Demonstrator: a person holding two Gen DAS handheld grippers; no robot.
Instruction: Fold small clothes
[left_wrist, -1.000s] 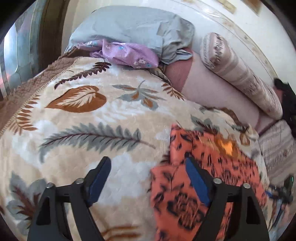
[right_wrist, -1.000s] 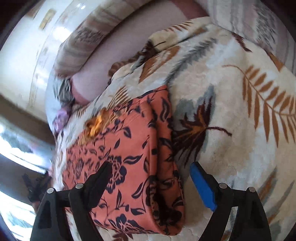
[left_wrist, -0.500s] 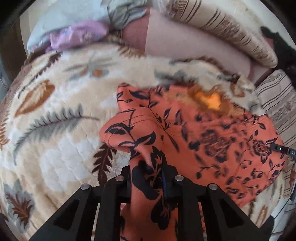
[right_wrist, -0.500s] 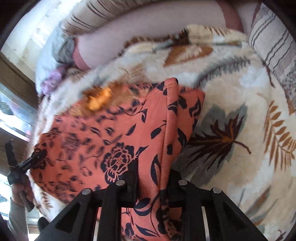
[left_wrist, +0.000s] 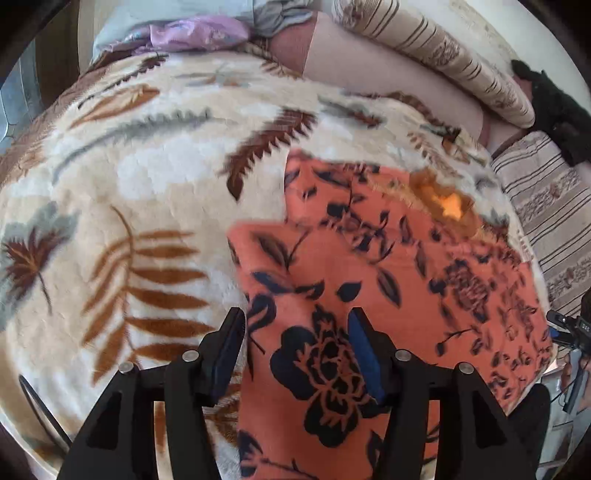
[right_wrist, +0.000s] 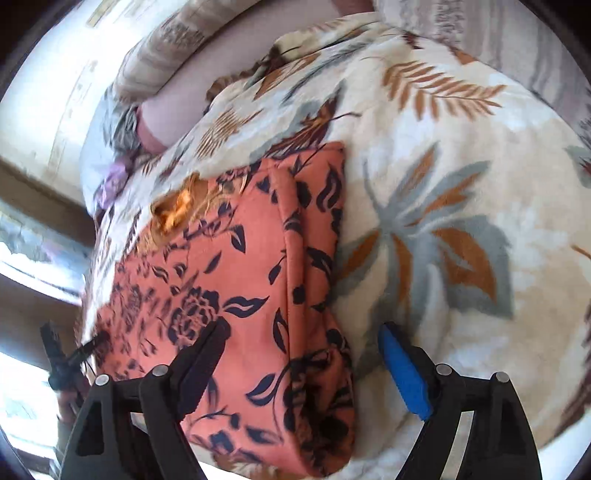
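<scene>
While both tools hang with jaws spread and holding nothing, the orange cotton garment with dark navy flowers lies partly folded on the cream leaf-patterned fleece blanket covering the bed. The left hand-held gripper straddles its near left flap; the right hand-held gripper straddles the thick doubled right edge. A neat next fold probably needs both pinching all layers at matching corners, then lifting together.
</scene>
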